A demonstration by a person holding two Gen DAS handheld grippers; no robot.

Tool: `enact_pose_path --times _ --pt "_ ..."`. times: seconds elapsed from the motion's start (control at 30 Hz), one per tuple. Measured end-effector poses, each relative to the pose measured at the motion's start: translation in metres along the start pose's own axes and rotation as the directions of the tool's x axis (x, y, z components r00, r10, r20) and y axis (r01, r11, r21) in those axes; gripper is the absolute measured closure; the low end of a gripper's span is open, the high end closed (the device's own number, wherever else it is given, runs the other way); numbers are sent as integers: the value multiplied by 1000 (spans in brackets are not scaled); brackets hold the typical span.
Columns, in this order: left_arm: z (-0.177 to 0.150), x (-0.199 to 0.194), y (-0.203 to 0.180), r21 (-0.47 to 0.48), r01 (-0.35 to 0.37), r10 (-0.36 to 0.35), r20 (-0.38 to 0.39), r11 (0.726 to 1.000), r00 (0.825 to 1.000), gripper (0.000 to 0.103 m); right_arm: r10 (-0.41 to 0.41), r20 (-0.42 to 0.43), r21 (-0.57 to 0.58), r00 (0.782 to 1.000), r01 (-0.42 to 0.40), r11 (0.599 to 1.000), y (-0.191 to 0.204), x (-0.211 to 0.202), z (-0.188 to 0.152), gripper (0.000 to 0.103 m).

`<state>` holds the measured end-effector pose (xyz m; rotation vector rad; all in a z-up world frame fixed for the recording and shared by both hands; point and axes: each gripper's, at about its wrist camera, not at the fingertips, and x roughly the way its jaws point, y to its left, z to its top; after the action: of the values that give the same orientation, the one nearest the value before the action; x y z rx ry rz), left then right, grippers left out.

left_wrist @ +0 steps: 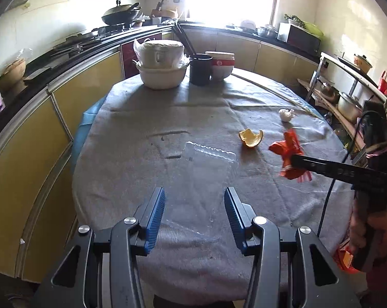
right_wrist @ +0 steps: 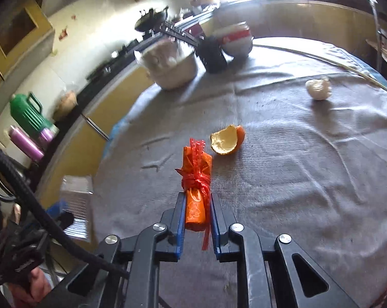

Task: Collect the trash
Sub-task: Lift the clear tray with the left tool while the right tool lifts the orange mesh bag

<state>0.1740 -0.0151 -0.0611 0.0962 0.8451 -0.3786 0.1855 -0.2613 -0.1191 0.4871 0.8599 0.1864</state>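
My right gripper (right_wrist: 197, 195) is shut on an orange-red wrapper (right_wrist: 196, 179) tied with red ribbon and holds it above the grey cloth. The left wrist view shows the same wrapper (left_wrist: 288, 151) at the tip of the right gripper (left_wrist: 294, 159). A clear plastic container (left_wrist: 208, 169) sits between the blue pads of my left gripper (left_wrist: 194, 191), which is closed on its sides. That container (right_wrist: 76, 200) shows past the table's left edge in the right wrist view. An orange peel (left_wrist: 251, 138) (right_wrist: 226, 141) and a crumpled white tissue (left_wrist: 285, 115) (right_wrist: 318, 89) lie on the cloth.
The round table (left_wrist: 167, 118) has a grey cloth. At its far edge stand stacked white bowls (left_wrist: 162, 64), a dark cup with chopsticks (left_wrist: 199, 69) and a red-and-white bowl (left_wrist: 223, 64). Yellow cabinets (left_wrist: 34, 133) curve along the left. A shelf with pots (left_wrist: 347, 102) stands right.
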Motion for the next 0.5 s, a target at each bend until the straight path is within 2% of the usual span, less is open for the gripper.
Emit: enact_pose_path --times 0.2,0.3,0.5 --pt "0 -21 -3 0 -74 74 23 997 997 54 25 65 12 998 -25 1000 0 -45 -28 84" --pt "1 -34 -9 23 -127 125 62 992 990 53 22 96 21 995 -24 999 -1 -66 -43 84" --pt "0 -52 -25 57 -179 172 112 982 979 53 15 167 26 986 -20 999 -5 -116 -68 84"
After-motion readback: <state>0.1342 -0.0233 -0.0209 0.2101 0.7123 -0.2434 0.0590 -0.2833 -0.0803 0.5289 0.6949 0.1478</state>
